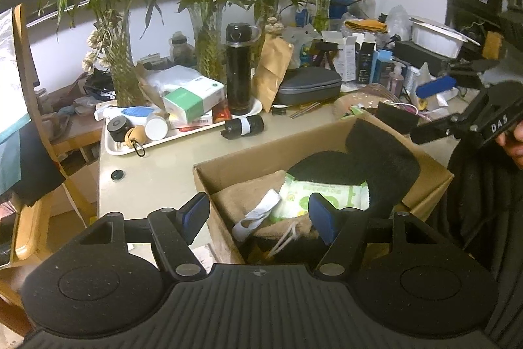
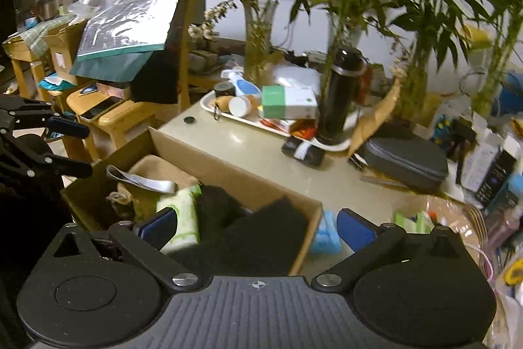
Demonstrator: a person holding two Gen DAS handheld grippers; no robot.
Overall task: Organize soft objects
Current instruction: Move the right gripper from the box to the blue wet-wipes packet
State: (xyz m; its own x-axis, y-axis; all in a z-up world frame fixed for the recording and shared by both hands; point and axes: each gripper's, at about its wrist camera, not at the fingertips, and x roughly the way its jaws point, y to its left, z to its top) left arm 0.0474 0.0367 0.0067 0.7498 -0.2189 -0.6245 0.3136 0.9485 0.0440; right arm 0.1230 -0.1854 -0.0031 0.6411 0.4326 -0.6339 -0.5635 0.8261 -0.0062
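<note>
Straddling the cardboard box (image 1: 327, 185) wall at lower centre, left gripper (image 1: 260, 213) is spread, nothing pinched. Right gripper (image 2: 258, 228) gapes wide and empty over black foam (image 2: 261, 237). Wipes pack (image 1: 323, 195) lies inside the box.

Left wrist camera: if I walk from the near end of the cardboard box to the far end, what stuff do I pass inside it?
White strap → green-and-white wipes pack → black foam piece leaning on the far wall of the cardboard box.
</note>
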